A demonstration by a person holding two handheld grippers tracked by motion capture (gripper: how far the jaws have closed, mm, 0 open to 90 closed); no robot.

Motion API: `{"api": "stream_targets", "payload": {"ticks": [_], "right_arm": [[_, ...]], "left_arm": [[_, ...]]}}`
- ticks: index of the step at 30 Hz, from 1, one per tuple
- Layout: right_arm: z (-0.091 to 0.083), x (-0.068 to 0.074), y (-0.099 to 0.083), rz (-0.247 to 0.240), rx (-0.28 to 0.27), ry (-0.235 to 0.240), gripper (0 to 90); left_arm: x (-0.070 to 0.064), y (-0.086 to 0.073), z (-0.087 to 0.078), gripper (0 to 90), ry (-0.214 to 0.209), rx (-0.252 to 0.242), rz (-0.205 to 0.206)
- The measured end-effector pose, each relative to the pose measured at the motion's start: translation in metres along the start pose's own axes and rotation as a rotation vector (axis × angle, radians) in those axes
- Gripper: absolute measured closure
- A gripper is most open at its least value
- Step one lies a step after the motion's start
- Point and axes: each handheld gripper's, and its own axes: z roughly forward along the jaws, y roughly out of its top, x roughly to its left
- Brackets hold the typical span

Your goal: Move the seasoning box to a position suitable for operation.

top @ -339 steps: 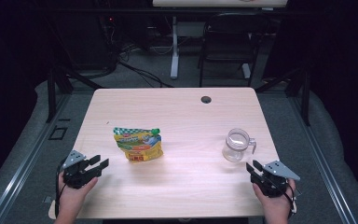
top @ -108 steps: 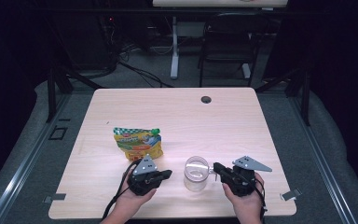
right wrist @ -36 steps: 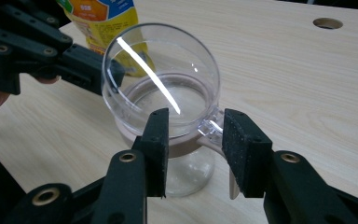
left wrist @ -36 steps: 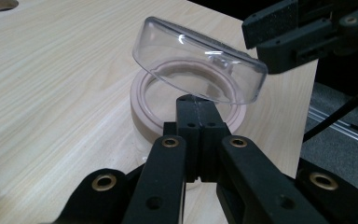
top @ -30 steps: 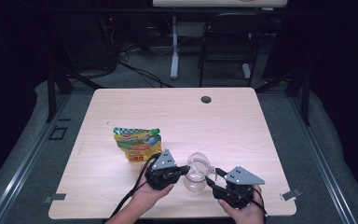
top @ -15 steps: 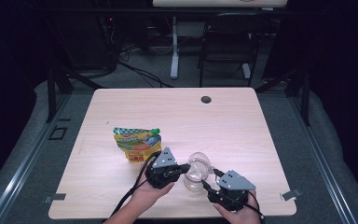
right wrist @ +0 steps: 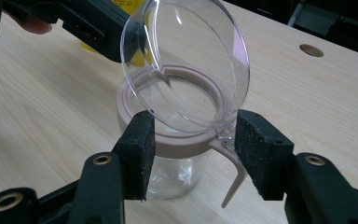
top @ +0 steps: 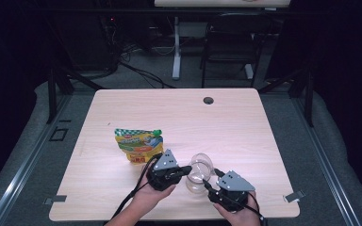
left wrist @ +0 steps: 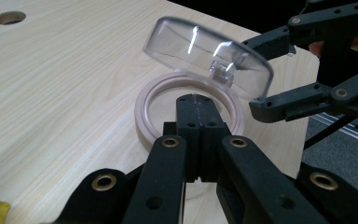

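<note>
The worktop (top: pixel 122 113) was pale wood grain with a round cable hole (top: pixel 209 100) near the far edge, sitting on grey carpet in a dark room with a chair (top: pixel 228 42) behind. The glass jar (top: pixel 199 176) stood near the front edge, clear lid (right wrist: pixel 186 60) tilted up. Left claw (left wrist: pixel 196 112) was pressed together on the jar's pinkish rim (left wrist: pixel 144 100). Right claw (right wrist: pixel 191 140) was spread around the lid's lower edge. A yellow pouch (top: pixel 136 145) lay just left.

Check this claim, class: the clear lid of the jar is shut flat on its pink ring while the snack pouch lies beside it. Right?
Not quite. The clear lid is tipped open above the pink ring of the jar, as the right gripper view shows. The snack pouch does lie beside it.
</note>
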Motion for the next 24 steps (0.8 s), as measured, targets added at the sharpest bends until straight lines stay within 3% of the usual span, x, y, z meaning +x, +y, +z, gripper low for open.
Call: {"api": "stream_targets", "payload": {"ticks": [17,24], "right_arm": [[-0.003,0.001,0.001,0.019,-0.023,-0.006,52.7],[-0.004,-0.003,0.0,0.053,-0.024,-0.013,54.6]], "left_arm": [[0.025,-0.029,-0.032,90.0,0.069,0.005,-0.048],[0.033,-0.042,-0.048,90.0,0.106,0.014,-0.057]]}}
